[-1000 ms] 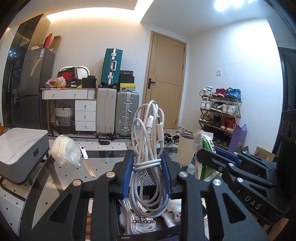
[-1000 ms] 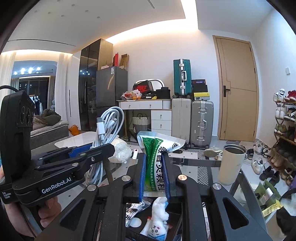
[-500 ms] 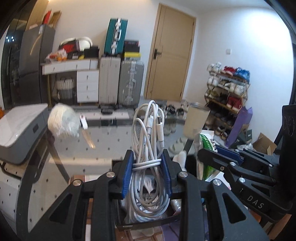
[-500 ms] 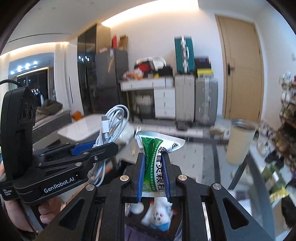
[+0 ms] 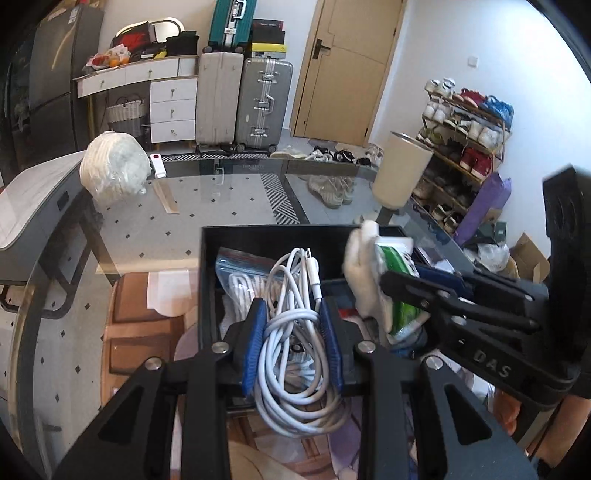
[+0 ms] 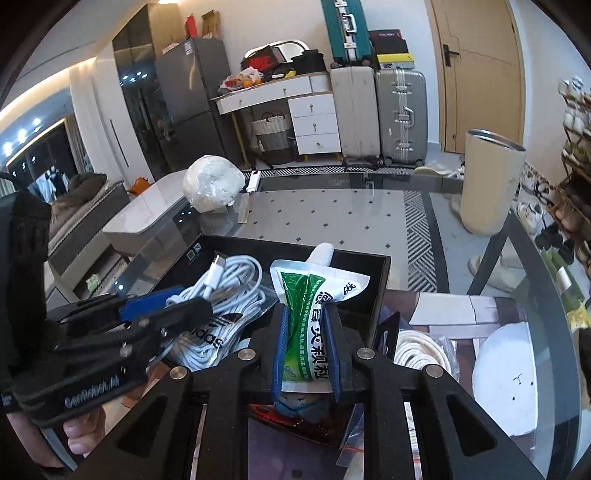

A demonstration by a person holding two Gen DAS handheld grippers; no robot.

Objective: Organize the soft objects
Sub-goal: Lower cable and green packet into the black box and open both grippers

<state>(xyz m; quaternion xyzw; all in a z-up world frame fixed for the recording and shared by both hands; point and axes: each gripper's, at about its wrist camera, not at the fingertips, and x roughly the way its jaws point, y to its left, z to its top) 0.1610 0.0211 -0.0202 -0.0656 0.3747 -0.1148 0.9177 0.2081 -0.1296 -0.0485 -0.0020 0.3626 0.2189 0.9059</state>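
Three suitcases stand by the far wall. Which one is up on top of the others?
The teal suitcase. It stands upright on the beige suitcase; the beige one and the silver suitcase stand on the floor.

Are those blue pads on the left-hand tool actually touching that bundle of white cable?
Touching. The left wrist view shows the left gripper shut on the white cable bundle, both blue pads pressed against its sides.

Suitcases [image 5: 243, 99] beside wooden door [image 5: 343, 66]

Black box [image 5: 258, 236] contents partly hidden behind coiled cable [image 5: 295, 332].
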